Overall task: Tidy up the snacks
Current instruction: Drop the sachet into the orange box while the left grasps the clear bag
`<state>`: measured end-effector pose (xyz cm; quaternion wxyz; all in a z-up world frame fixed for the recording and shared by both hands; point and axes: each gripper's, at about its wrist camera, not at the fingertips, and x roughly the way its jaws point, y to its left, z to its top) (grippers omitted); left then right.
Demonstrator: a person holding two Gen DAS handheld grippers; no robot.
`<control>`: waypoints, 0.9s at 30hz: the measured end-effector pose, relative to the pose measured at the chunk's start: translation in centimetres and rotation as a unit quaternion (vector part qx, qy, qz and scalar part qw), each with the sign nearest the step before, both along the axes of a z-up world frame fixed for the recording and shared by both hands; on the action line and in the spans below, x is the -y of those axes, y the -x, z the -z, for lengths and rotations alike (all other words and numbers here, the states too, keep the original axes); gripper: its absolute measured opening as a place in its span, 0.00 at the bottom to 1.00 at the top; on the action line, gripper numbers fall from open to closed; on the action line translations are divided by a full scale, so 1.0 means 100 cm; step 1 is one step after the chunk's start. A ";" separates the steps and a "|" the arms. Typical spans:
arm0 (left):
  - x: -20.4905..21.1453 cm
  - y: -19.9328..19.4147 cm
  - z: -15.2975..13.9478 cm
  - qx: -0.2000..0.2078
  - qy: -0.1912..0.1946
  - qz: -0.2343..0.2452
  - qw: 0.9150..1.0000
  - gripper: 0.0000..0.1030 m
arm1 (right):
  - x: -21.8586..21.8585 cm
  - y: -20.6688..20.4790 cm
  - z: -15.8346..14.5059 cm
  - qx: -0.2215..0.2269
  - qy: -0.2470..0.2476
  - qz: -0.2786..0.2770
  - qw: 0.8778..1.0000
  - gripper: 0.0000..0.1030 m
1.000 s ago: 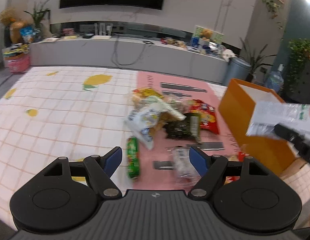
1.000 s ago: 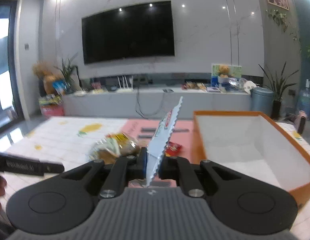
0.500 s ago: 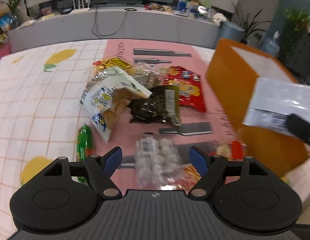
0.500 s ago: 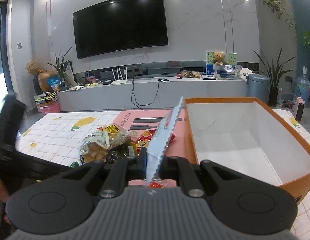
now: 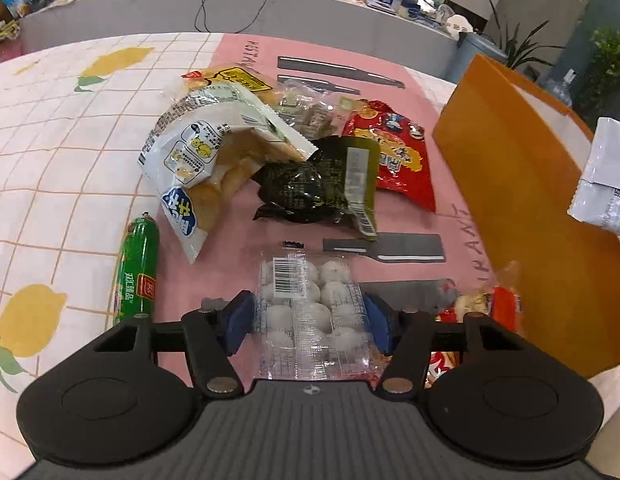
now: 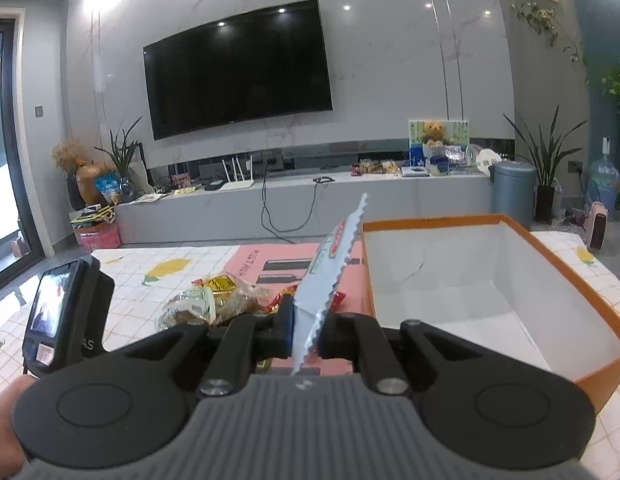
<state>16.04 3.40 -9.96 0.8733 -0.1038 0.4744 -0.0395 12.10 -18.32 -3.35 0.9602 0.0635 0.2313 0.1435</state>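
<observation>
A clear packet of white round sweets (image 5: 306, 280) lies on the pink mat (image 5: 230, 232). My left gripper (image 5: 308, 322) points down over it, jaws closing, with the packet between the blue pads (image 5: 238, 320), which stand at its side edges without squeezing it. My right gripper (image 6: 308, 330) is shut on a flat white sachet (image 6: 329, 264) with a serrated edge, held upright just left of the orange box (image 6: 429, 222). The box is white inside with nothing in it. That sachet (image 5: 605, 184) also shows at the right edge of the left wrist view, above the orange box (image 5: 529, 208).
Beyond the packet lie a green sausage stick (image 5: 137, 272), a white bread bag (image 5: 206, 148), a dark green pouch (image 5: 313, 184), a red bag (image 5: 393, 152) and a yellow bag (image 5: 234, 78). Small red snacks (image 5: 493, 304) sit against the box. A lemon-print cloth (image 5: 50, 160) covers the table.
My left gripper came down and forward over the snack pile until the clear packet sat between its jaws, which have narrowed. The right gripper kept the sachet beside the box.
</observation>
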 end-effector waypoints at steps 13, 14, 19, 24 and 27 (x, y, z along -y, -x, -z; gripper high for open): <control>0.013 0.022 -0.050 0.083 0.024 0.016 0.996 0.64 | 0.050 -0.010 -0.024 0.025 -0.022 0.076 0.997 0.07; 0.014 0.025 -0.055 0.088 0.028 0.014 0.996 0.64 | 0.060 -0.014 -0.022 0.015 -0.032 0.093 0.995 0.07; 0.023 0.031 -0.077 0.108 0.053 0.024 0.992 0.64 | 0.083 -0.038 -0.001 -0.062 -0.067 0.130 0.987 0.07; 0.033 0.039 -0.086 0.117 0.068 0.042 0.990 0.64 | 0.079 -0.057 0.020 -0.144 -0.076 0.131 0.978 0.07; 0.037 0.042 -0.087 0.114 0.074 0.047 0.990 0.64 | 0.076 -0.061 0.026 -0.166 -0.082 0.119 0.975 0.07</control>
